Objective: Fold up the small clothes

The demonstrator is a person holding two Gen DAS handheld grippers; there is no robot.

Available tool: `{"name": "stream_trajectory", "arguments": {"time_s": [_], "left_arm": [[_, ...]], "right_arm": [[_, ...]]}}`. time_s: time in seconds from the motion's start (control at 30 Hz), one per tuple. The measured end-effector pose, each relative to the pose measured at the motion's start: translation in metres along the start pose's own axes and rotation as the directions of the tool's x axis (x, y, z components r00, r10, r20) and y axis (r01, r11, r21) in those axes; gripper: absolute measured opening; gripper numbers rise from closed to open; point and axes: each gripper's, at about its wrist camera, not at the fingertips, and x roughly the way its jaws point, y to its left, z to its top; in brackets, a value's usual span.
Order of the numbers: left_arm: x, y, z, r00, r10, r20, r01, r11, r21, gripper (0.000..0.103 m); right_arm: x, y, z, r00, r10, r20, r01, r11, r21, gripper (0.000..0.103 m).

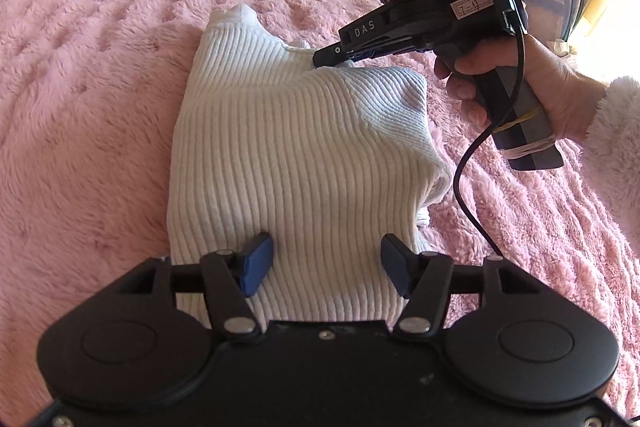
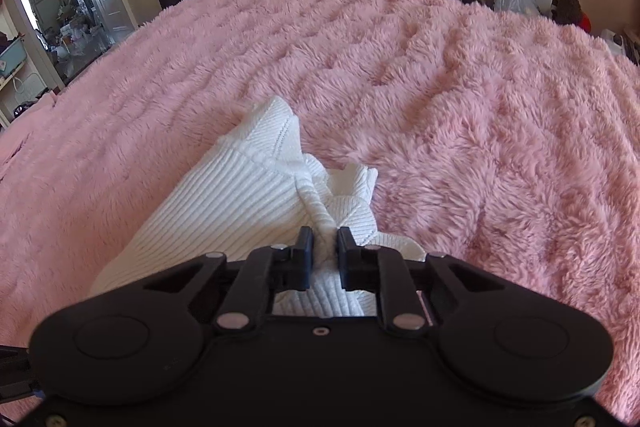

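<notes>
Right gripper (image 2: 325, 251) pinches white ribbed garment (image 1: 280, 155) on pink blanket (image 1: 88, 107).

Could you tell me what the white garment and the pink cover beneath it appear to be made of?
White garment: seemingly a soft ribbed knit, matte, judging by its fine parallel ridges. Pink cover: probably plush synthetic fleece, given its long shaggy tufts and slight sheen.

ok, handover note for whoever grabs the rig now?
Right tool: shut on a pinched ridge of the white ribbed knit garment at its far end.
Left tool: open over the near hem, pads not pressing.
Garment lies on the fluffy pink blanket, partly folded, with its right side turned in.
Left: finish the fold, flatten, release.
</notes>
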Motion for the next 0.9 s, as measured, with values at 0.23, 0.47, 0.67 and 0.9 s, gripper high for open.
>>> {"name": "stream_trajectory", "arguments": {"time_s": [0.23,0.47,0.67,0.9], "left_arm": [[-0.003,-0.004,0.003,1.0,0.001,0.013,-0.001,1.0,-0.018,0.064],[0.002,-0.005,0.007,1.0,-0.002,-0.003,0.002,1.0,-0.003,0.066],[0.003,-0.001,0.007,1.0,-0.012,-0.006,0.012,1.0,-0.011,0.066],[-0.018,0.004,0.014,0.999,-0.033,0.026,0.035,0.997,-0.066,0.066]], "right_arm": [[-0.009,0.004,0.021,0.989,-0.098,0.115,0.098,0.995,0.001,0.011],[0.031,-0.001,0.02,0.989,-0.145,0.024,0.144,0.989,0.015,0.011],[0.032,-0.004,0.006,0.99,-0.137,0.046,0.134,0.989,0.069,0.014],[-0.031,0.003,-0.004,0.986,-0.09,0.14,0.074,0.991,0.113,0.036]]}}
